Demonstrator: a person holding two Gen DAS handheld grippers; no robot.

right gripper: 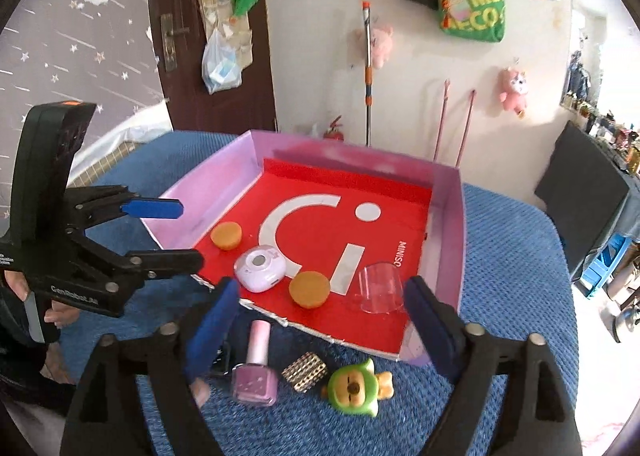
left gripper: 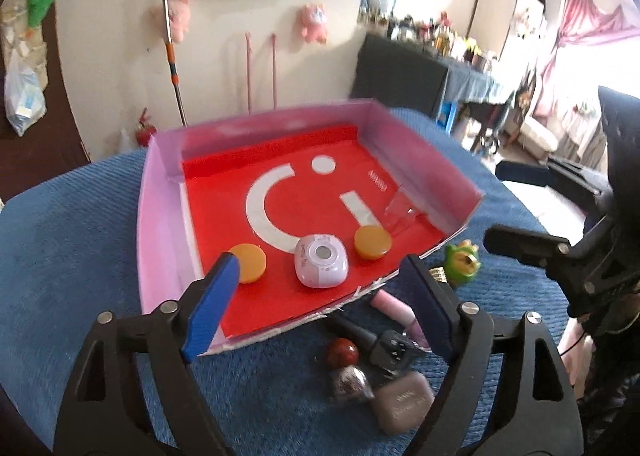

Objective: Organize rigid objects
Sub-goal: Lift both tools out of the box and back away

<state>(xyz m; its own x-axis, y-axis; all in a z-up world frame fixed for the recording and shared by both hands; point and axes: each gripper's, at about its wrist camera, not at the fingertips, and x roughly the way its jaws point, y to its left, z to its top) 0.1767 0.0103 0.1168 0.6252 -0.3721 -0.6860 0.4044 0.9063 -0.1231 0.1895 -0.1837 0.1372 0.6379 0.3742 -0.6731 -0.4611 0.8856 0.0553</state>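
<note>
Four things lie in the red box [right gripper: 448,215] mid-frame: two orange caps [right gripper: 227,236] [right gripper: 310,288], a small pink case [right gripper: 260,268] between them, and a clear cup [right gripper: 380,288] tipped over at lower right. Below the box, on the blue cloth [right gripper: 512,256], wait a nail polish bottle [right gripper: 256,368], a green toy [right gripper: 354,388] and a studded block [right gripper: 305,371]. Both the left gripper [left gripper: 320,296] and the right gripper [right gripper: 320,320] gape wide, holding nothing.

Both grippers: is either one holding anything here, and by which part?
Nothing is held. The left gripper and right gripper both stand open and empty above the red tray.
</note>
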